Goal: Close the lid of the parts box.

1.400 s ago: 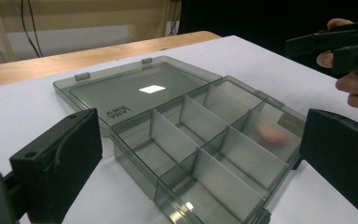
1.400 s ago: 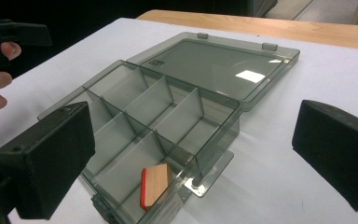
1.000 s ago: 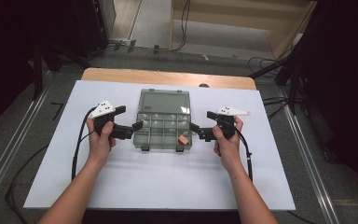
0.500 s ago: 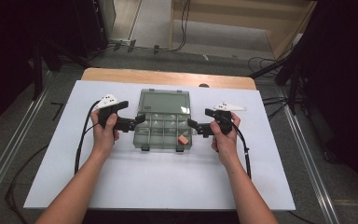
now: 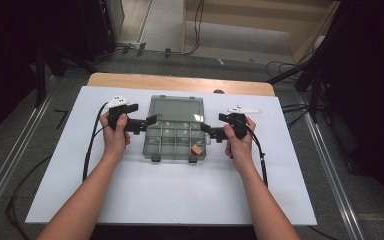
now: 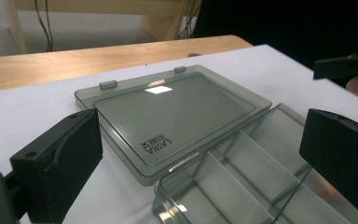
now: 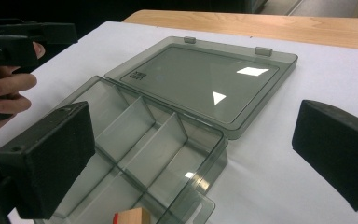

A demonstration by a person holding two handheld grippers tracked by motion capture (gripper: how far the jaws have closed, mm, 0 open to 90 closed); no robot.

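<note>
The box (image 5: 173,134) lies open between the two grippers, lid flat behind its tray. The left gripper (image 5: 152,120) hangs released at the box's left edge, the right gripper (image 5: 204,129) released at its right edge, neither grasping anything.

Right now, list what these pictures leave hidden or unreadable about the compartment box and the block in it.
- Wooden block: cut off by the bottom edge in the right gripper view; small in the high view.
- Lid lettering: small and upside down in the left gripper view.
- Box near compartments: cut off by the bottom edge of the left gripper view and partly behind the left tongs.
</note>
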